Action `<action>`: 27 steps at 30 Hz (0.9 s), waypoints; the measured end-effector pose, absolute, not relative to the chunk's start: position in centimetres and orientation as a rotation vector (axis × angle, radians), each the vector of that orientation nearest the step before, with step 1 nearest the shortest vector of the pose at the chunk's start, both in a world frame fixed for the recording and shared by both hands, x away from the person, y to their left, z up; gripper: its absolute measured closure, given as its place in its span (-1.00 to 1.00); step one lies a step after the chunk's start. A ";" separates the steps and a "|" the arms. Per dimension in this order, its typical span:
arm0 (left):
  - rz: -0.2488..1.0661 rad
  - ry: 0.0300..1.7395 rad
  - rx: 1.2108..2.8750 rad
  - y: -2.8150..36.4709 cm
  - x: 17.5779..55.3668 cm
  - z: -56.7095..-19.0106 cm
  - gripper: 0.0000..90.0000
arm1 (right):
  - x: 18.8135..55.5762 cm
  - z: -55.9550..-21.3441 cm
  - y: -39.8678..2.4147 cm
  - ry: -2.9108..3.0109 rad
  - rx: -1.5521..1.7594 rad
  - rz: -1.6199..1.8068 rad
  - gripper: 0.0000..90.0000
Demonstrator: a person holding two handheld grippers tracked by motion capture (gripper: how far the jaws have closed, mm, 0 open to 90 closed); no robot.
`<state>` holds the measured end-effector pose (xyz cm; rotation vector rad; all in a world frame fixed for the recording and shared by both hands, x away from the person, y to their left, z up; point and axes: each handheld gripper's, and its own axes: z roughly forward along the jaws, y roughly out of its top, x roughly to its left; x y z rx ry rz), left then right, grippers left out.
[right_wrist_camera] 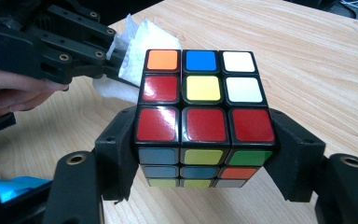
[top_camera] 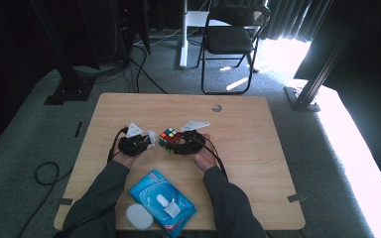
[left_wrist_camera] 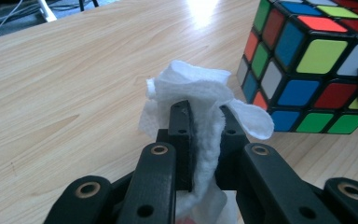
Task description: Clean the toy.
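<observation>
Right gripper clamps a cube by 2 opposite sides, holding it just above the table, its red, yellow, blue, orange and white top tiles facing its camera. Left gripper is closed on a folded white wipe, whose free end flares past the jaw tips. From above, both grippers meet near the table's middle, the wipe just beside the cube's left face; touching or apart cannot be told. A blue wipe pack lies at the near edge, between the person's forearms. Judging from this, the cube is about to be wiped. A hard push could twist a layer or slide the cube out of the grip, and the thin wipe could pull free.
</observation>
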<state>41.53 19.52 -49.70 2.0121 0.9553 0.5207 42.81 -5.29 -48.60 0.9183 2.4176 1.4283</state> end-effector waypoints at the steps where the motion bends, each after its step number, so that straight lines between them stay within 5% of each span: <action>1: 0.519 0.960 2.010 19.6 41.5 -49.7 0.80 | 42.8 -48.6 -5.3 2.417 0.916 1.424 -0.24; 27: 0.510 1.019 2.034 20.6 41.5 -50.9 0.78 | 42.6 -50.7 -6.8 2.428 0.895 1.222 -0.24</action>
